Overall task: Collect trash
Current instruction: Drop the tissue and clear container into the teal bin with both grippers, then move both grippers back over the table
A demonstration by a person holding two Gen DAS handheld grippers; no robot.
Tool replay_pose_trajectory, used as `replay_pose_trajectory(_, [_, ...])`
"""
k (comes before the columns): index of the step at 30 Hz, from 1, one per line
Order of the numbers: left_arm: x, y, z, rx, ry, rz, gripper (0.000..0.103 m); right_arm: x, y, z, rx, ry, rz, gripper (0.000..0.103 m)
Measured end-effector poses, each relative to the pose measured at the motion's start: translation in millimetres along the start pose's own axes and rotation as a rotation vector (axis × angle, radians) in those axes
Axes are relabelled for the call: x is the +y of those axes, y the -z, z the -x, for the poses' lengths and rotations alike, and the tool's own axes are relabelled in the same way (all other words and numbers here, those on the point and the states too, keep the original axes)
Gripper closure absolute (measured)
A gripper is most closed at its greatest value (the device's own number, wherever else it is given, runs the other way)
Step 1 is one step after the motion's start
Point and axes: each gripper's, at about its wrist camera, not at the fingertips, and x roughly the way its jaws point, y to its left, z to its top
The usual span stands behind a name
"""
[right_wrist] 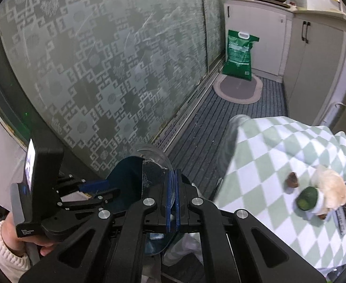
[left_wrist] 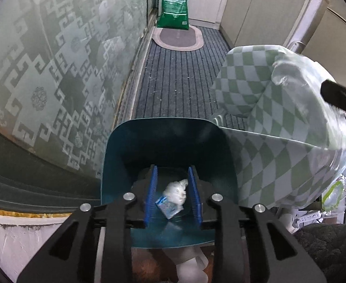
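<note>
striped floor mat (left_wrist: 184, 82); upright teal bin (left_wrist: 168, 146) under open left claw (left_wrist: 173, 197).

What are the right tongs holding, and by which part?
The right tongs are shut on the clear plastic bottle, pinching it at its lower end, over the blue bin. The left tongs hold nothing.

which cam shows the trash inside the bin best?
Left wrist: it looks straight down into the teal bin, with crumpled paper and a small carton visible. Right wrist shows only the bin's rim, contents hidden.
</note>
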Motion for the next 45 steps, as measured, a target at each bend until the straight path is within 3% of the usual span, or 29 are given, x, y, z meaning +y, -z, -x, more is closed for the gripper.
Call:
replay_pose_trajectory(6, [6.0,-0.6,2.5,-0.018,-0.024,0.003,0.068,18.7,5.4,-20.4,0.046,0.003,0.043,0.1])
replay_pose_trajectory(22, [12.1,-11.4,77.4,-0.359,-0.014,0.042,0.07,51.7,22.3,-66.9,0.171,-0.019,0.107,0.1])
replay_pose_trajectory(29, [11.5,-12.3,92.5,-0.45,-0.013,0.039,0.071,51.0,34.3,-80.4,0.223,-0.066,0.074,0.099])
replay_pose_trajectory(32, [12.3,-11.2,102.5,-0.497,0.005,0.051,0.072,51.9,35.8,-80.5,0.217,-0.091,0.065,0.077])
replay_pose_trajectory(33, [11.8,-10.9,107.4,-0.522,0.014,0.055,0.072,52.7,35.2,-79.5,0.209,-0.097,0.064,0.064])
replay_pose_trajectory(37, [9.6,-8.6,122.6,-0.594,0.044,0.071,0.072,55.7,29.8,-66.6,0.162,-0.129,0.066,0.062])
replay_pose_trajectory(45, [-10.1,-8.6,138.5,-0.666,0.114,0.056,0.06,39.9,16.3,-27.1,0.039,-0.146,0.034,0.055])
